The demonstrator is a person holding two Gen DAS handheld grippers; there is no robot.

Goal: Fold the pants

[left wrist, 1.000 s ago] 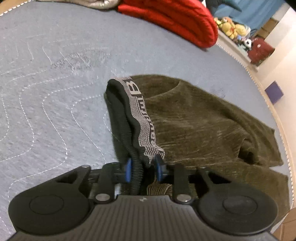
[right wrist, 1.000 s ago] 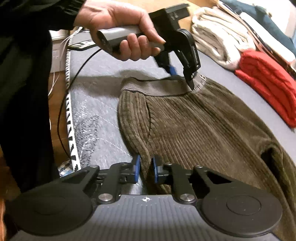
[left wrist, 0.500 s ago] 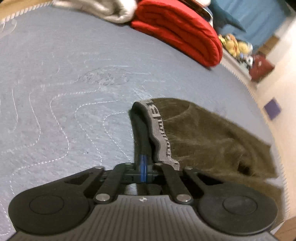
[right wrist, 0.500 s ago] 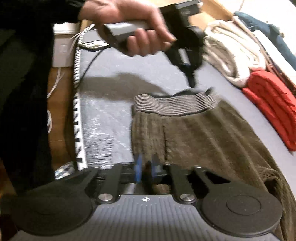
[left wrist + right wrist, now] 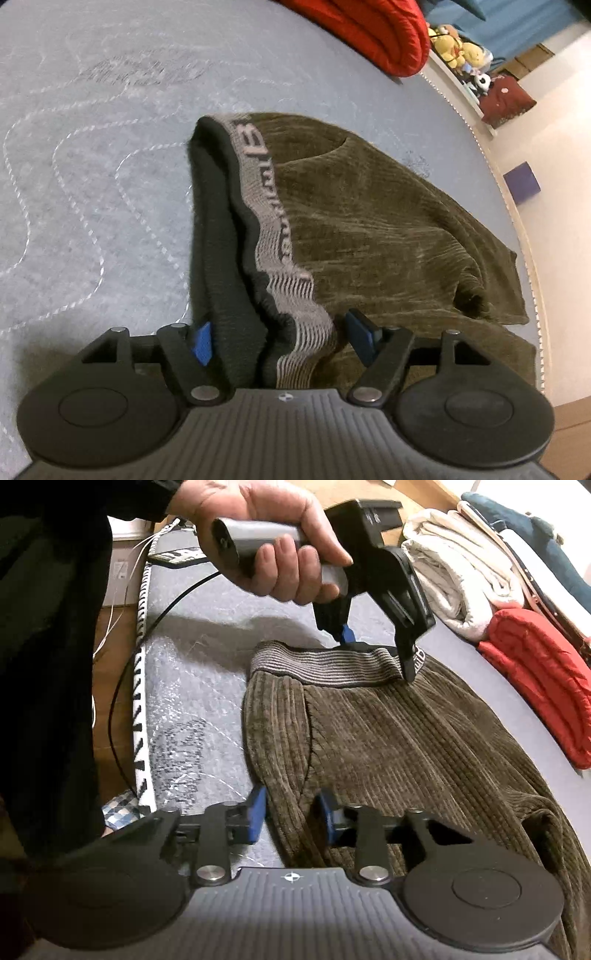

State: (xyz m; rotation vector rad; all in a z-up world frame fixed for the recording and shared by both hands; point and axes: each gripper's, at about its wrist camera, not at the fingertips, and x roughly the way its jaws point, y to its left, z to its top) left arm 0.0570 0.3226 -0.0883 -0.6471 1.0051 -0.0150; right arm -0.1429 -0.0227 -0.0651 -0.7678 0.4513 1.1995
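Between L gripper (image 5: pixel 277 341) jaws, spread: grey ribbed waistband (image 5: pixel 273 229) of olive corduroy pants (image 5: pixel 388 746) | R gripper (image 5: pixel 290 814) apart, astride side seam | on grey quilted mat (image 5: pixel 92 147) | soft, floppy; grip waistband

Grey-blue quilted mattress (image 5: pixel 92 184), stitched with wavy white lines and a darker embroidered patch; edge trimmed in black-and-white cord (image 5: pixel 142 716). Directly on it: olive corduroy pants (image 5: pixel 369 229), spread flat near the right-hand edge in the left wrist view, grey ribbed waistband (image 5: pixel 325 666) toward the corded edge, one side of the band raised off the surface. Folded red blanket (image 5: pixel 543 679) lying on the far part, well apart from the pants. Beside it, folded white towel (image 5: pixel 454 576). Thin black cable (image 5: pixel 122 686) trailing over the corded edge.
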